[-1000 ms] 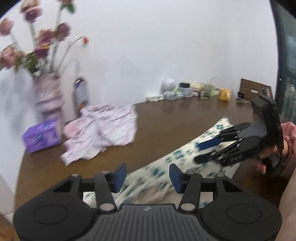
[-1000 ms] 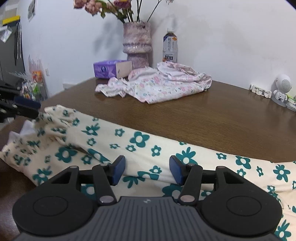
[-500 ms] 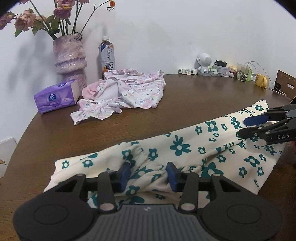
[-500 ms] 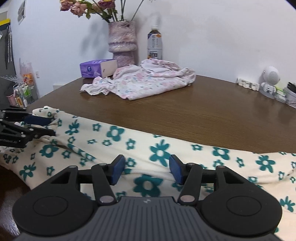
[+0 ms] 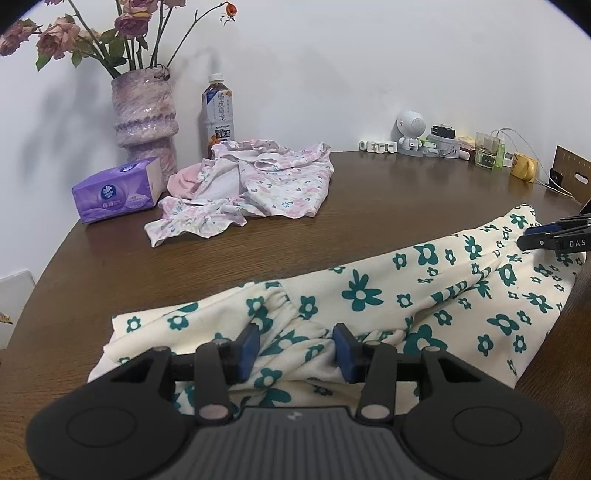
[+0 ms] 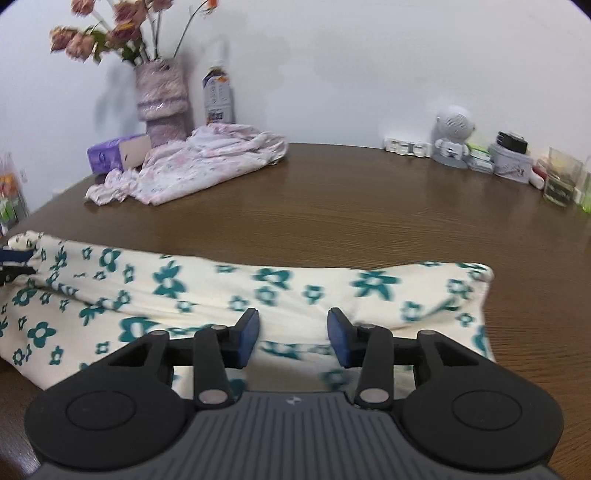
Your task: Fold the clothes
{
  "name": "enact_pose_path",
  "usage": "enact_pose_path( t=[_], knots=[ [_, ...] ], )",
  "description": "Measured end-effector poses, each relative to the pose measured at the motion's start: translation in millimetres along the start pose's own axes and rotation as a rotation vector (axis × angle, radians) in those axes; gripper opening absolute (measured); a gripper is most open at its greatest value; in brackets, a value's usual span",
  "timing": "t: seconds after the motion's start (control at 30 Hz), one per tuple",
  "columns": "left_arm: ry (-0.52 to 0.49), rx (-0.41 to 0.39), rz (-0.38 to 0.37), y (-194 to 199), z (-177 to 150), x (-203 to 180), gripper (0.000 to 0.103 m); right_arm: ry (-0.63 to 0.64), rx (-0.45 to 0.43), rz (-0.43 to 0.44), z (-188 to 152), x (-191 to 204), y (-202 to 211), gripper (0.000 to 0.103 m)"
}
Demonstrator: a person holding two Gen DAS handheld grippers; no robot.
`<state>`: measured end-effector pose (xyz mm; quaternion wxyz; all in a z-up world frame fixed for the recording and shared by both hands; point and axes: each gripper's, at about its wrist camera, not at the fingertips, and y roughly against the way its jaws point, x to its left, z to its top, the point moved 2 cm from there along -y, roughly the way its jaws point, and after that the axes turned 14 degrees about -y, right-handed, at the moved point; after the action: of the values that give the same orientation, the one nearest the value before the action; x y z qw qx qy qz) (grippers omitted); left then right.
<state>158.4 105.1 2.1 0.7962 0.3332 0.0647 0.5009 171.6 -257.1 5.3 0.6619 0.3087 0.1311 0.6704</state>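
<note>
Item: cream garment (image 5: 369, 306) with a teal flower print, laid out long on the near part of the brown wooden table (image 5: 369, 206), its lengthwise run following the near edge. A gathered elastic band shows on the cloth at the end under the left gripper.

Left gripper (image 5: 295, 345): over the gathered end of the cream garment. Blue-padded fingers (image 5: 247, 347) stand apart, cloth lying between and beneath them. No pinch on the fabric is seen; the fingers are released.

Right gripper (image 6: 291, 338): over the opposite part of the cream garment, near its squared-off end (image 6: 476, 291). Fingers likewise spread, with cloth below them and nothing clasped. In the left wrist view its black tips reach in at the far right, at the cream garment's edge; whether they touch the cloth cannot be told. The right wrist view is motion-blurred.

Second garment: pale pink floral garment (image 5: 251, 184), crumpled in a heap, well apart from the cream garment, toward the wall.

Beside the pink floral garment, on the wall side:
- purple tissue pack (image 5: 118, 188), just beside the heap.
- mottled purple vase (image 5: 146, 118) holding dried pink roses (image 5: 62, 33), behind the tissue pack.
- bottled tea (image 5: 218, 114), upright, behind the heap.

Along the wall, well apart from the cream garment:
- small white robot figure (image 5: 410, 134).
- white strip of small blocks (image 5: 378, 147), just beside the figure.
- glass cup (image 5: 487, 149).
- yellow mug (image 5: 524, 170).
- brown cardboard piece (image 5: 572, 173), past the mug.
</note>
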Motion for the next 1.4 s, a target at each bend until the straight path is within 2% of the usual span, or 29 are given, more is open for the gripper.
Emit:
enact_pose_path(
  t=[0.1, 0.17, 0.27, 0.33, 0.43, 0.53, 0.6, 0.67, 0.8, 0.87, 0.97, 1.07, 1.23, 1.33, 1.4],
  knots=[
    [-0.013, -0.045, 0.01, 10.5, 16.3, -8.1, 0.038, 0.0, -0.001, -0.033, 1.8, -9.6, 3.6, 0.041],
    [-0.027, -0.08, -0.018, 11.3, 30.0, -18.0, 0.039, -0.02, -0.025, -0.007, 6.4, -9.6, 10.3, 0.041],
    [-0.108, -0.054, -0.017, 0.4, 42.4, -38.2, 0.039, -0.013, -0.072, 0.032, 16.2, -0.1, 14.0, 0.042],
    [-0.133, 0.009, 0.002, -10.3, 36.7, -44.6, 0.041, 0.01, -0.066, 0.018, 21.5, 5.9, 5.3, 0.043],
    [-0.089, 0.005, -0.008, -11.7, 22.2, -39.7, 0.043, 0.012, -0.044, -0.027, 24.1, 4.5, -6.3, 0.044],
    [-0.053, -0.001, -0.009, -8.5, 11.4, -33.5, 0.044, -0.03, -0.014, -0.077, 19.9, -17.3, -14.7, 0.044],
    [-0.033, 0.001, -0.019, -5.9, 10.3, -29.5, 0.044, -0.047, -0.012, -0.044, 15.8, -27.9, -15.7, 0.042],
    [-0.049, -0.005, -0.014, -2.3, 15.7, -30.2, 0.043, -0.038, -0.014, -0.055, 14.2, -28.6, -15.3, 0.039],
    [-0.048, -0.055, 0.018, 7.8, 29.8, -21.3, 0.043, -0.036, -0.037, -0.039, 16.7, -23.5, -8.5, 0.042],
    [-0.012, -0.035, 0.071, 5.6, 29.7, -7.2, 0.042, -0.026, -0.067, -0.053, 24.4, -22.4, -5.5, 0.044],
    [0.069, 0.057, 0.105, -8.9, 13.3, 13.4, 0.042, -0.019, -0.068, -0.112, 33.0, -29.6, -11.4, 0.044],
    [0.115, 0.037, 0.094, -11.1, -0.5, 20.3, 0.043, -0.048, -0.022, -0.144, 33.0, -45.0, -23.0, 0.044],
    [0.147, 0.028, 0.118, 1.3, -2.9, 25.9, 0.043, -0.042, -0.027, -0.134, 25.5, -48.6, -24.9, 0.044],
    [0.174, 0.03, 0.124, 4.6, -10.0, 30.3, 0.043, -0.074, -0.068, -0.12, 27.9, -49.4, -10.0, 0.045],
    [0.185, 0.03, 0.121, 4.2, -13.3, 31.8, 0.043, -0.083, -0.066, -0.129, 25.6, -51.8, -6.0, 0.045]
  ],
)
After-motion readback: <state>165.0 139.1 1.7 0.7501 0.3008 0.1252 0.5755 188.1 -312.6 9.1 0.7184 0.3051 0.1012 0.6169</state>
